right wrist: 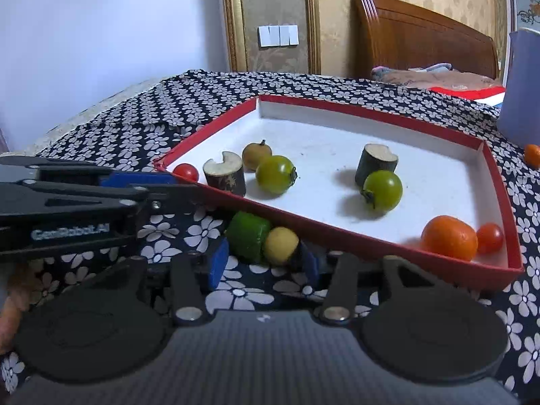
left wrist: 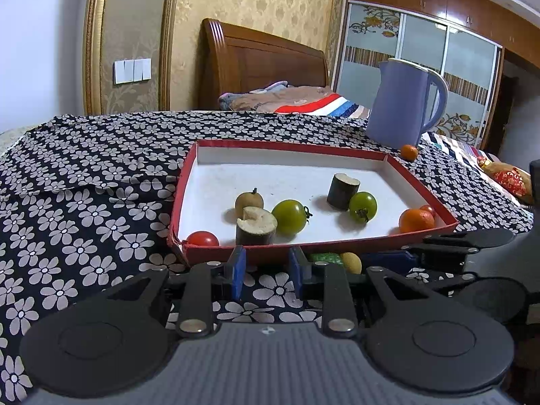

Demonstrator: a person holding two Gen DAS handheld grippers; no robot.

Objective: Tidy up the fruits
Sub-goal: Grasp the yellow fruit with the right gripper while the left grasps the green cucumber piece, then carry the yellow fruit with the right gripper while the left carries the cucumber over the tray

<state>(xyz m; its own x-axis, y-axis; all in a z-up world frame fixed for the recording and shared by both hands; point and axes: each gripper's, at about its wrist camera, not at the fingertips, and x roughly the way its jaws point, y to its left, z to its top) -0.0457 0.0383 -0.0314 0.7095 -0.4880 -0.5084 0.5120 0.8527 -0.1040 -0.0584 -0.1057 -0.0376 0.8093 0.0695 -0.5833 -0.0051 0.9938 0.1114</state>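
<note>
Bedroom tabletop under a flowered cloth [right wrist: 189, 111]; most fruit already sits in the red tray [right wrist: 371, 236].

Two pieces lie outside, just beside the tray's near wall: a green block [right wrist: 248, 238] touching a small yellow fruit [right wrist: 280, 245]. Right tool [right wrist: 265, 263] is apart, its blue pads either side of the pair, not closed on either. Left tool [left wrist: 266, 270] is also apart, empty, near the tray wall. The yellow fruit looks light, round and prone to roll; a gentle pinch across its middle would suit.
</note>
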